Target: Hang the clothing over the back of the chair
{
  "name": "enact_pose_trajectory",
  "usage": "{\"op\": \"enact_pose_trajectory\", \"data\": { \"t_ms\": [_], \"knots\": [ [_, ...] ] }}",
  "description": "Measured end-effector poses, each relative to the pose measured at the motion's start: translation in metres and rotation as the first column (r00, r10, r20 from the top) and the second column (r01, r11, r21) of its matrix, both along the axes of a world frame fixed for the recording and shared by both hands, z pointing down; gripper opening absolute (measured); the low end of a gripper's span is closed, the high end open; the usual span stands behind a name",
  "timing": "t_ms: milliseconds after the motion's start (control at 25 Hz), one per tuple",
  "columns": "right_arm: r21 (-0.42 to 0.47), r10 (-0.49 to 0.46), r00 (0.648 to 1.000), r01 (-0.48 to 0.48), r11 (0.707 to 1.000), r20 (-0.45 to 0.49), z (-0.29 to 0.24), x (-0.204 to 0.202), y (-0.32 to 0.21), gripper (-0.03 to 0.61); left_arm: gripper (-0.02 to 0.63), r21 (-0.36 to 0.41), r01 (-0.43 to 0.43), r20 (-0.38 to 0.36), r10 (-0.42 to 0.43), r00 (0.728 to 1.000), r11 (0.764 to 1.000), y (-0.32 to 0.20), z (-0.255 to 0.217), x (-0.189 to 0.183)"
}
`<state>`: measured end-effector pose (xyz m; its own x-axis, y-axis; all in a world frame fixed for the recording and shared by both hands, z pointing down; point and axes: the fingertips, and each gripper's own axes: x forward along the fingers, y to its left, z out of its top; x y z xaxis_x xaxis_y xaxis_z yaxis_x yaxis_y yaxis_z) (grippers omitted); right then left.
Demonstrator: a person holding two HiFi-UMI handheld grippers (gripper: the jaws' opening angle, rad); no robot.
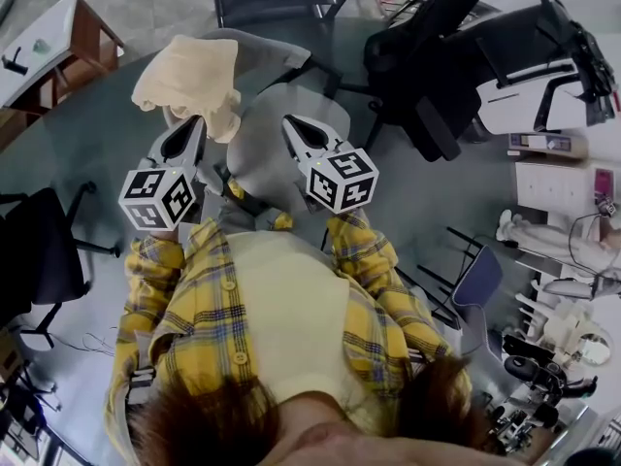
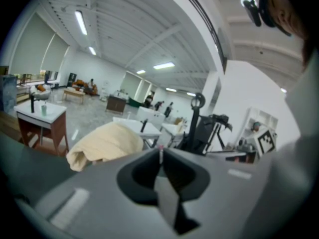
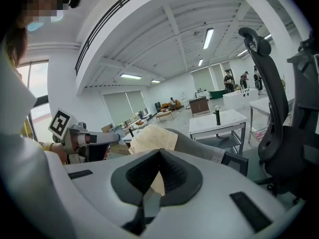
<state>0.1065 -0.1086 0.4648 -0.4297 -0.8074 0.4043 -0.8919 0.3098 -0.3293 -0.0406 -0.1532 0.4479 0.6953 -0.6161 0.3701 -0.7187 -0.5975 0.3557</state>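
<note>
Workshop flooring in dull grey-green is running under everything. At the far left a white-topped desk (image 1: 53, 37) on wooden legs is standing, with a black office chair (image 1: 44, 250) sitting nearer the person. Moving right, the cream clothing (image 1: 189, 78) is lying bunched over the upper left corner of the grey chair (image 1: 267, 158), one end hanging down. Just beside that hanging end the left tool (image 1: 201, 117) is pointing forward, its jaws meeting tip to tip on nothing. Over the bare grey backrest, apart from the cloth, the right tool (image 1: 287, 117) is hovering with its jaws pressed together and empty. Each tool is carrying a cube of black-and-white square markers. Further right, a tall black chair (image 1: 456, 66) is crowding in behind the grey one, and a small blue-grey chair (image 1: 480, 275) is standing lower down.
</note>
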Motion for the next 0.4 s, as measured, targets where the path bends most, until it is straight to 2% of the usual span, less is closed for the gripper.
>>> {"op": "enact_pose_trajectory", "data": {
  "t_ms": [400],
  "knots": [
    [0.007, 0.045, 0.999, -0.045, 0.999, 0.011, -0.0041, 0.0045, -0.0006, 0.014, 0.025, 0.006, -0.013, 0.029, 0.013, 0.999, 1.0, 0.0075, 0.0023, 0.0064]
  ]
}}
